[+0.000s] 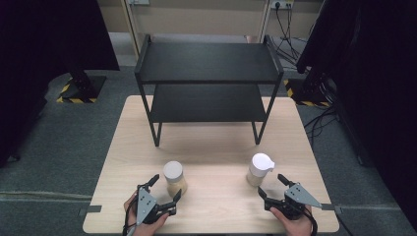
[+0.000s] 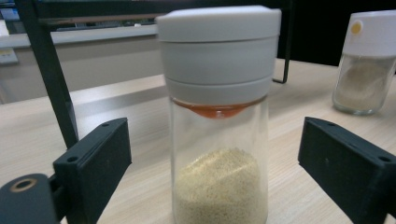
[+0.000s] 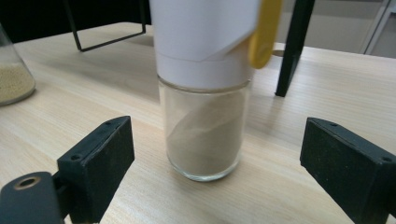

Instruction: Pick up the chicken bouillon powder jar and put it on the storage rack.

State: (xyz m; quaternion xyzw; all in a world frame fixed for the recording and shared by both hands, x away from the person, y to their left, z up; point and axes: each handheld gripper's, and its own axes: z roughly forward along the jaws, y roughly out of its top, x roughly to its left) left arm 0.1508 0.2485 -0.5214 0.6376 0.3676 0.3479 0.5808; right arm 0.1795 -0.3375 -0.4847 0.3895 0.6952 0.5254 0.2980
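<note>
Both pairs of jaws stand wide apart, touching nothing: the left gripper (image 1: 164, 191) brackets the grey-capped jar (image 1: 174, 178), the right gripper (image 1: 273, 187) faces the white-capped jar (image 1: 258, 168). Both jars stand upright in front of the black shelf (image 1: 207, 61), well apart. Smooth glass, part-filled with granules, probably slippery and breakable; grip the glass body below the cap, firmly but gently.

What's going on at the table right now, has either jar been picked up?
Neither yet. A person holds a gripper in each hand at the near edge of the table. The left gripper is open around the jar with the grey lid, and the right gripper is open in front of the jar with the white cap. Both jars stand upright on the wood, not gripped. The black two-tier shelf behind them is bare.
</note>
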